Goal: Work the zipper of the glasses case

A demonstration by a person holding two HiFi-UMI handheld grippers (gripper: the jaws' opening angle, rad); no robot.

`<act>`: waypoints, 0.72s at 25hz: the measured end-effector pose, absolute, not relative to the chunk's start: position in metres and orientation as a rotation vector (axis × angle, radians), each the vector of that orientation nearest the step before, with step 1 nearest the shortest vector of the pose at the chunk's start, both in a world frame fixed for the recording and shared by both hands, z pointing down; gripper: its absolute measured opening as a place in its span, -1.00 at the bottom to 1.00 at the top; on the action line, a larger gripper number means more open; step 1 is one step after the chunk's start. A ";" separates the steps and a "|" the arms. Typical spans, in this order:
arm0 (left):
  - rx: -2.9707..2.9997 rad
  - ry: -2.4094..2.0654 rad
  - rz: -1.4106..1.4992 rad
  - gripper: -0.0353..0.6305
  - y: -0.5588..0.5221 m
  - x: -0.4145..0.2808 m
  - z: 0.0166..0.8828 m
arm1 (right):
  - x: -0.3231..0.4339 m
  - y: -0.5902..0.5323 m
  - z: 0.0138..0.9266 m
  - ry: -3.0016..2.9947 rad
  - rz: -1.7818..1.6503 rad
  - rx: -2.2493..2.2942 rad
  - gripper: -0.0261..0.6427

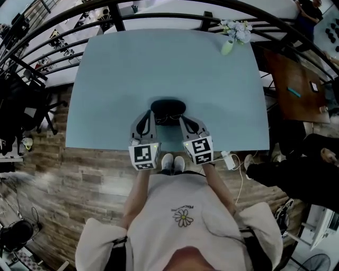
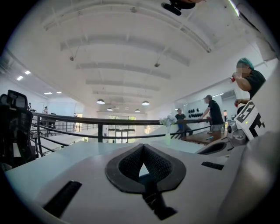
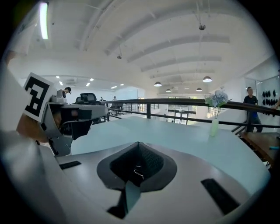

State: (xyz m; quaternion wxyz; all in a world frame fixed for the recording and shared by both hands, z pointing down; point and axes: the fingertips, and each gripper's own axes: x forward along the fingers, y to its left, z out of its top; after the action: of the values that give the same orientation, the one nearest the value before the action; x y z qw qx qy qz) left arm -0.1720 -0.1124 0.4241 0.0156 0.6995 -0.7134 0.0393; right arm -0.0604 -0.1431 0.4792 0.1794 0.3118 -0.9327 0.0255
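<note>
The black glasses case (image 1: 168,107) lies on the light blue table (image 1: 116,79), close to its near edge. Both grippers meet at the case's near side. My left gripper (image 1: 150,114) is at its left end and my right gripper (image 1: 181,117) at its right end. In the left gripper view the left gripper (image 2: 143,162) is shut, with nothing visible between its pads. In the right gripper view the right gripper (image 3: 137,168) is shut, and a small metal loop (image 3: 138,169), apparently the zipper pull, is pinched between its pads. The jaws hide the case in both gripper views.
A pale vase of flowers (image 1: 233,34) stands at the table's far right corner. A black railing (image 1: 159,16) runs behind the table. A brown table (image 1: 296,84) and several people are to the right. A small white device (image 1: 229,159) lies at the near right edge.
</note>
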 end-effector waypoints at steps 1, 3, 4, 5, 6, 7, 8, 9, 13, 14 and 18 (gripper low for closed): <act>2.169 -2.211 0.135 -0.85 -0.112 -0.172 0.429 | -0.064 -0.143 0.485 -2.631 0.084 0.869 -0.90; 2.156 -2.198 0.152 -0.85 -0.112 -0.173 0.437 | -0.071 -0.144 0.497 -2.618 0.115 0.843 -0.90; 2.153 -2.194 0.161 -0.85 -0.112 -0.174 0.441 | -0.075 -0.144 0.503 -2.612 0.134 0.829 -0.90; 2.151 -2.190 0.170 -0.85 -0.113 -0.174 0.444 | -0.077 -0.144 0.511 -2.603 0.152 0.814 -0.90; 2.150 -2.186 0.178 -0.85 -0.114 -0.174 0.447 | -0.079 -0.144 0.519 -2.590 0.168 0.799 -0.90; 2.146 -2.183 0.185 -0.85 -0.115 -0.174 0.450 | -0.080 -0.143 0.526 -2.575 0.181 0.785 -0.90; 2.140 -2.180 0.189 -0.85 -0.115 -0.174 0.453 | -0.081 -0.142 0.533 -2.561 0.196 0.772 -0.90; 2.134 -2.177 0.193 -0.85 -0.115 -0.174 0.455 | -0.082 -0.141 0.538 -2.547 0.210 0.760 -0.90; 2.113 -2.166 0.206 -0.85 -0.115 -0.180 0.462 | -0.090 -0.132 0.554 -2.500 0.223 0.708 -0.90; 2.115 -2.164 0.207 -0.85 -0.116 -0.181 0.462 | -0.091 -0.129 0.557 -2.496 0.227 0.699 -0.90; 2.224 -2.108 0.277 -0.85 -0.146 -0.174 0.455 | -0.088 -0.122 0.564 -2.492 0.247 0.682 -0.90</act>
State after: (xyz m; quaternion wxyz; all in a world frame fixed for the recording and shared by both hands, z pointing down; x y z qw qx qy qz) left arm -0.1744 -0.1460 0.4553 0.0321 0.7225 -0.6848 0.0900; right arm -0.0881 -0.1225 0.5640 0.2696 0.2531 -0.9246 0.0917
